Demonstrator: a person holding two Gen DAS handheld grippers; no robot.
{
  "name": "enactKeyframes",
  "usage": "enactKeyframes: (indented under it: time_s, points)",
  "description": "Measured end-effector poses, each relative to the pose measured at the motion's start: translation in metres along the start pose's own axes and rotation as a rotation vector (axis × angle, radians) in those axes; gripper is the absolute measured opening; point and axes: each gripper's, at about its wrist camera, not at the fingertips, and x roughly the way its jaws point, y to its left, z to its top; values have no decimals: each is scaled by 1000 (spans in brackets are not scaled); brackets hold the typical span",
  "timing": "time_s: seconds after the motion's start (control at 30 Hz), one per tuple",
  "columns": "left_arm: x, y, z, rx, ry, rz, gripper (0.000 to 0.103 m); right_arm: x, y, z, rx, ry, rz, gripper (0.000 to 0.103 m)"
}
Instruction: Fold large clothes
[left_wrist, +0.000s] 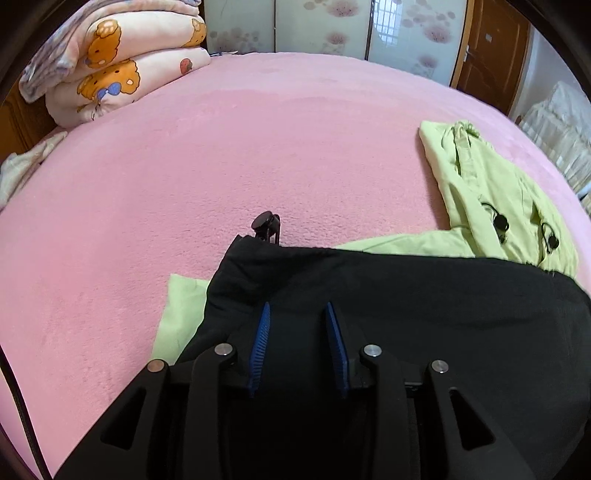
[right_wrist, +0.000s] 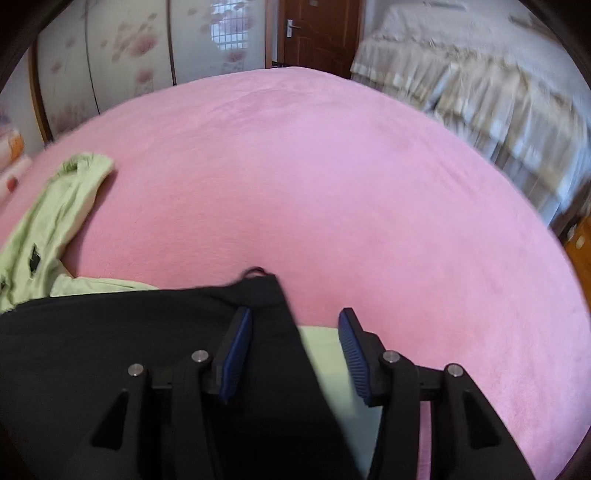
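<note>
A light green garment (left_wrist: 491, 192) lies on the pink bed (left_wrist: 258, 147), with a black fabric layer (left_wrist: 406, 295) folded over its near part. A black toggle (left_wrist: 265, 222) sticks out at the black layer's far left corner. My left gripper (left_wrist: 297, 310) hangs over that black layer, jaws apart, nothing between them. In the right wrist view the green garment (right_wrist: 51, 206) lies at the left and the black layer (right_wrist: 129, 332) covers the near left. My right gripper (right_wrist: 293, 317) is open over the black layer's right edge, with green fabric (right_wrist: 325, 354) showing between the fingers.
Folded cartoon-print quilts (left_wrist: 118, 62) are stacked at the bed's far left corner. Floral sliding wardrobe doors (left_wrist: 332, 26) and a brown door (right_wrist: 317, 33) stand beyond the bed. A second bed with a cream frilled cover (right_wrist: 480, 74) stands to the right.
</note>
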Motion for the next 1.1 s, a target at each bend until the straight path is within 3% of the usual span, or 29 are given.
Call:
enactKeyframes:
  time_s: [0.1,0.27,0.47,0.53,0.67,0.83,0.97,1.1]
  points:
    - [-12,-1,-2,18,13,13,37,-17,-3,1,-23,23,40,48]
    - [-59,14,-19,51,-13,-35,44,-62,-33,-6,-24,27,222,48]
    - [-101,48,-60,59,-2,-41,47,-104,-71,-44,-61,56,312,47]
    - [-107,60,-72,41,14,-37,47,-107,-78,-55,-86,83,311,46]
    - [-109,80,-94,-8,58,-29,47,-98,-81,-75,-92,160,341,33]
    - [-106,88,-111,-41,100,-41,47,-86,-71,-92,-104,222,347,24]
    - [-109,83,-118,-15,97,-29,47,-95,-69,-101,-122,185,309,12]
    - [-108,83,-121,1,102,-31,47,-115,-70,-110,-125,158,268,10]
